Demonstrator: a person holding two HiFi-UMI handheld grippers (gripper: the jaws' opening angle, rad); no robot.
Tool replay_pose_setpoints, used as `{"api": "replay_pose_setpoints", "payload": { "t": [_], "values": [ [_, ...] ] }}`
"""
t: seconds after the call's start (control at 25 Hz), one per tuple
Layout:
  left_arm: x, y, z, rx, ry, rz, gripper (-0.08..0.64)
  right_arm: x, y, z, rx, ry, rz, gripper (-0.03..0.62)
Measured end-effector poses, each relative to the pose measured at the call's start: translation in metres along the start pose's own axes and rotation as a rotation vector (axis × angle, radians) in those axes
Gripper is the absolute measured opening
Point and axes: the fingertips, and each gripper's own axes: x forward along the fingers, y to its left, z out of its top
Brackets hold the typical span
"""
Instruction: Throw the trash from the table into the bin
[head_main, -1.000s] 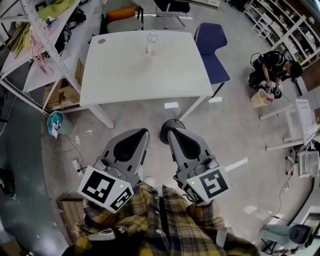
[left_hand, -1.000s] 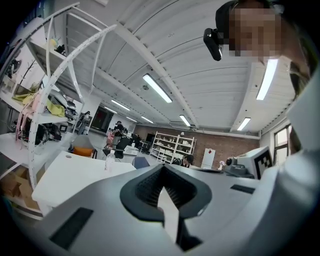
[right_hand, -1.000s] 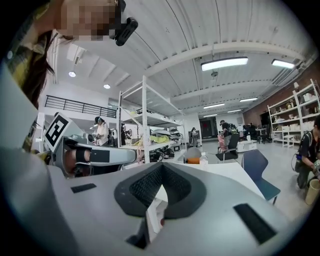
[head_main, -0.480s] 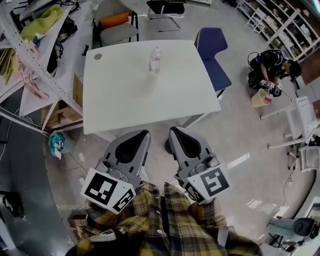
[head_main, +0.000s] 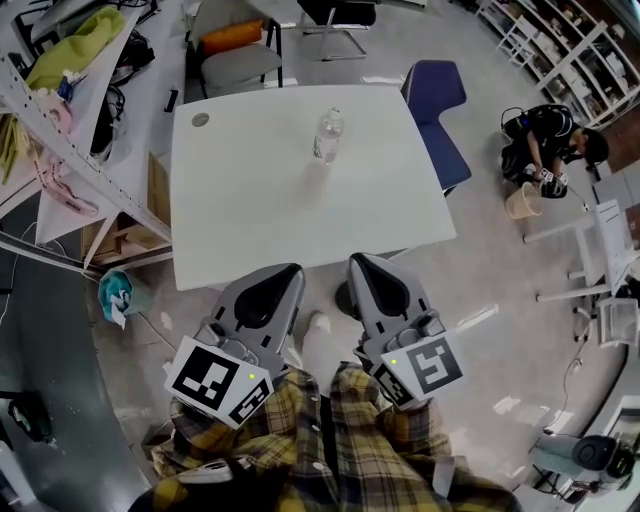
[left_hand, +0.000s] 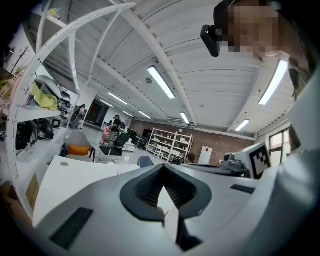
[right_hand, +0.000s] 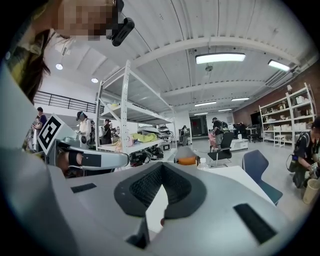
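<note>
A clear plastic bottle stands upright on the white table, toward its far side. A small round disc lies near the table's far left corner. My left gripper and right gripper sit side by side just short of the table's near edge, both shut and empty. A dark round object on the floor shows between them, mostly hidden. The left gripper view looks past my left gripper to the bottle. Beyond my right gripper in the right gripper view, the bottle appears again.
A blue chair stands at the table's right, a chair with an orange cushion behind it. A shelving rack and cardboard boxes line the left. A person crouches by a tan bucket at right.
Both grippers have moved forward together toward the table, now reaching its near edge. The table and bottle sit lower and nearer in the head view. Both jaws stayed shut.
</note>
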Motion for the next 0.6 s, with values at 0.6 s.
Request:
{"api": "replay_pose_setpoints", "payload": {
  "t": [0.6],
  "values": [
    [0.086,0.071,0.023,-0.020,-0.012,0.066,0.008,0.095,-0.075,0.008,-0.001,0.035,0.050,-0.002]
  ]
}}
